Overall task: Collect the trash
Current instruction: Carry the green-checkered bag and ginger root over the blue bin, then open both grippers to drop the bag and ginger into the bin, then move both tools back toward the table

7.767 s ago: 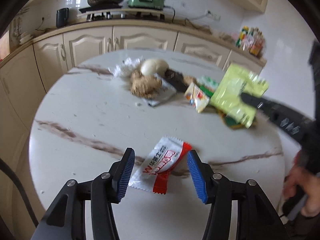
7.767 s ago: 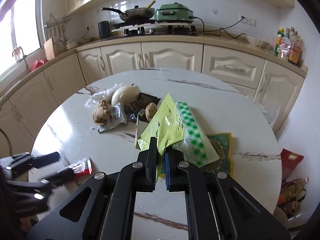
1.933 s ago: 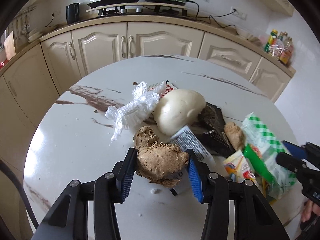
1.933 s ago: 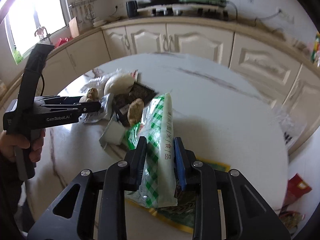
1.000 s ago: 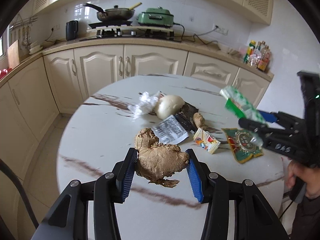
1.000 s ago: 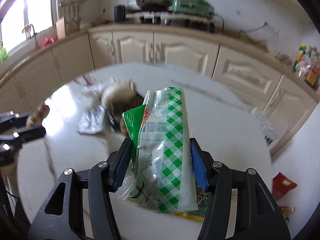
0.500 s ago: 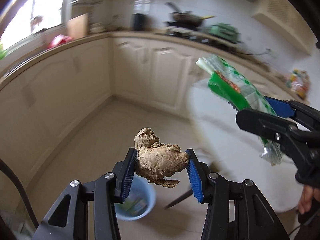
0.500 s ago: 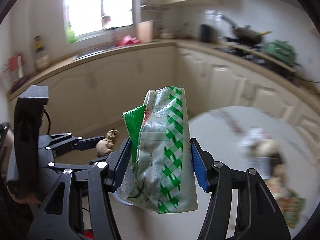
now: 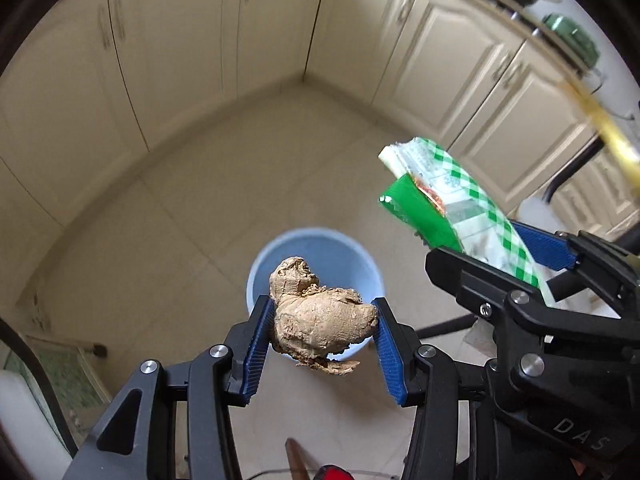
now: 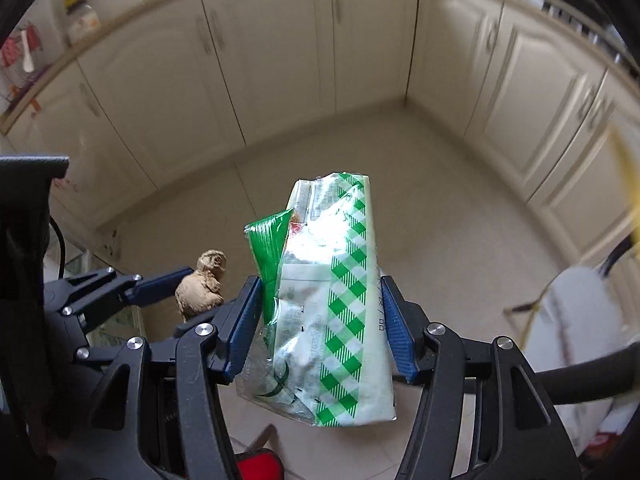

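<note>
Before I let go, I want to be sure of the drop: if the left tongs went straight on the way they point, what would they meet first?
Most likely the blue bin on the floor: it lies right behind the ginger root clamped in the left tongs. Nothing shows between them, though depth is hard to judge.

Right gripper (image 10: pixel 322 316) clamping green-checked wrapper (image 10: pixel 332 304) — ginger root (image 10: pixel 202 284) alongside
</note>
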Demonstrator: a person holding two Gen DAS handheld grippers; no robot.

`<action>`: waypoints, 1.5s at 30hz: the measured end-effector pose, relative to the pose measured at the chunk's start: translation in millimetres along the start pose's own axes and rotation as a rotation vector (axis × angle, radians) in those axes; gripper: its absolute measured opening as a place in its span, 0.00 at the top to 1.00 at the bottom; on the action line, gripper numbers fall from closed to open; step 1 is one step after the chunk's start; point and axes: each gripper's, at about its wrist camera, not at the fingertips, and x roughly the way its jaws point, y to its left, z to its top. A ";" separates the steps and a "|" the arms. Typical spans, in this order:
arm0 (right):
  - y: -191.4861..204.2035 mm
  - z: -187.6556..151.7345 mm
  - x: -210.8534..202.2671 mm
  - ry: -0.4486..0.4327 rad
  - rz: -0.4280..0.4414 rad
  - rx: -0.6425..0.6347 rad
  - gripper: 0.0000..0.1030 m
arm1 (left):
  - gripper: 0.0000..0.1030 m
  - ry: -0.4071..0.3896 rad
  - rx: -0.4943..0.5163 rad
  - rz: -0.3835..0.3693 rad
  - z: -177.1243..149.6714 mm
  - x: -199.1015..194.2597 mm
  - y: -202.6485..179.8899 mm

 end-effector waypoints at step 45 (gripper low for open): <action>-44.4 -19.1 -241.7 -0.520 -0.066 0.124 0.07 | 0.14 -0.590 0.081 0.052 -27.7 -241.7 -134.7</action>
